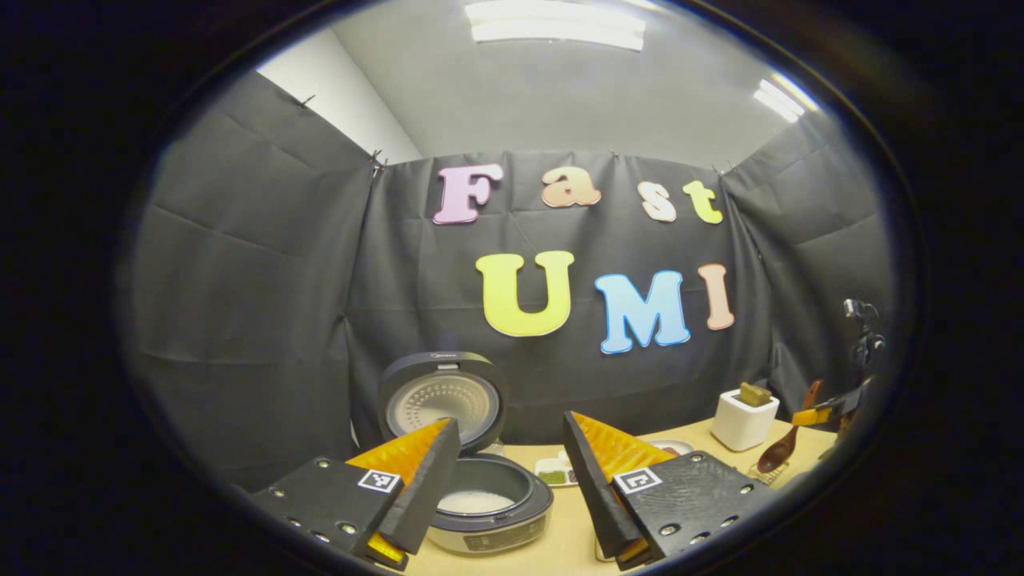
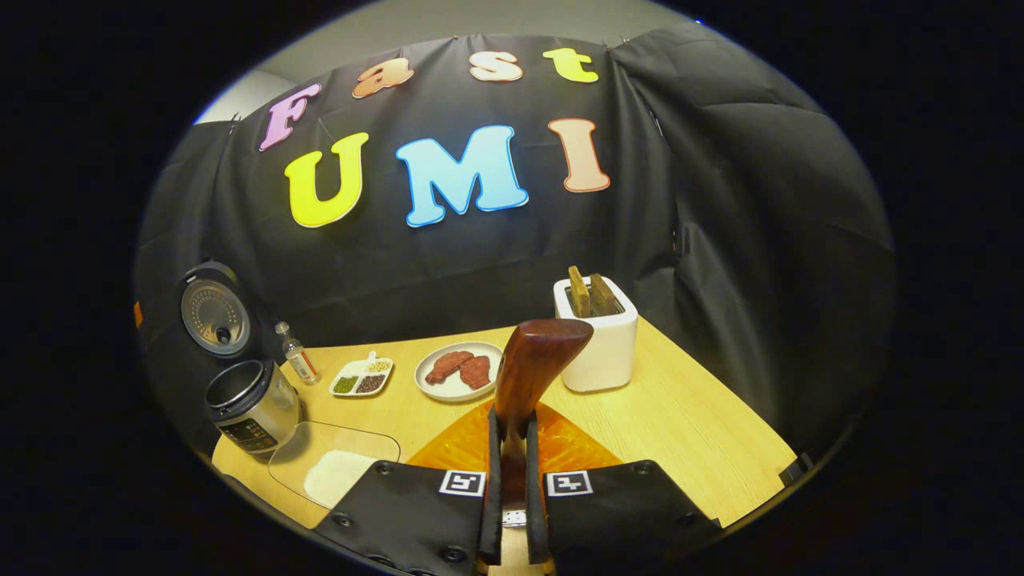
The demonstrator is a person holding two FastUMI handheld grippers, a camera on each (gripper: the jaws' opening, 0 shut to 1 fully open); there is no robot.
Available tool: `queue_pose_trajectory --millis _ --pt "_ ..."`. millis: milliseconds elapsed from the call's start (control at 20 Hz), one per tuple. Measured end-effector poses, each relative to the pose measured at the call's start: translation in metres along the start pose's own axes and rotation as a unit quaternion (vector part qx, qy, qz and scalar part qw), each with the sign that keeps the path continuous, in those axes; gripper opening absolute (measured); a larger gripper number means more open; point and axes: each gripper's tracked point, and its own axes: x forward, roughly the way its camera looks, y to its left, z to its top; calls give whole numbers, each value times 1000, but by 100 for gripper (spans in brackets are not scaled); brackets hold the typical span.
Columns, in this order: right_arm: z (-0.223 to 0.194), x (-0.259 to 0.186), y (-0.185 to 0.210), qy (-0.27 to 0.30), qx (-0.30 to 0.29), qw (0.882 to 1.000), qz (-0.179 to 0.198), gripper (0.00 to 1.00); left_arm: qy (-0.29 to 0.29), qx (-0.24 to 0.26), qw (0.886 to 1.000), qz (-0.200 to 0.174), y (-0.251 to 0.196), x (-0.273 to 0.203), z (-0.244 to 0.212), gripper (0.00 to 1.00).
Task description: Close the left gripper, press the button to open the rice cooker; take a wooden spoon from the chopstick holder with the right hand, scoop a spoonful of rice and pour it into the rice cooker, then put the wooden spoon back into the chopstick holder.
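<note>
The rice cooker (image 1: 488,500) stands open just beyond my left gripper (image 1: 510,422), its lid (image 1: 444,400) raised and white rice in its pot. My left gripper is open, with nothing between its fingers. Far right in the left gripper view, the right gripper (image 1: 824,412) holds the wooden spoon (image 1: 774,458) bowl-down over a wire holder (image 1: 766,474). In the right gripper view my right gripper (image 2: 512,420) is shut on the wooden spoon's handle (image 2: 536,360), which sticks up ahead. The open rice cooker (image 2: 252,404) stands far left on the table, and a glass dish of rice (image 2: 336,472) lies near it.
A white toaster (image 2: 596,344) with two slices stands at the back right of the wooden table (image 2: 688,432). A plate of meat (image 2: 460,372), a small divided tray (image 2: 362,376) and a little bottle (image 2: 298,360) sit along the back.
</note>
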Motion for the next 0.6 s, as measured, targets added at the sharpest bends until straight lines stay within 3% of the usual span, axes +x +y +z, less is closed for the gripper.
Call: queue_pose_trajectory --millis 350,400,600 --pt "-32 8 -1 46 19 999 20 17 -2 6 1000 18 12 -14 4 77" --pt "-36 8 -1 49 16 998 21 13 -3 6 1000 19 13 -15 4 77" --pt "-53 3 -2 62 7 998 21 24 -5 1 1000 21 15 -16 8 77"
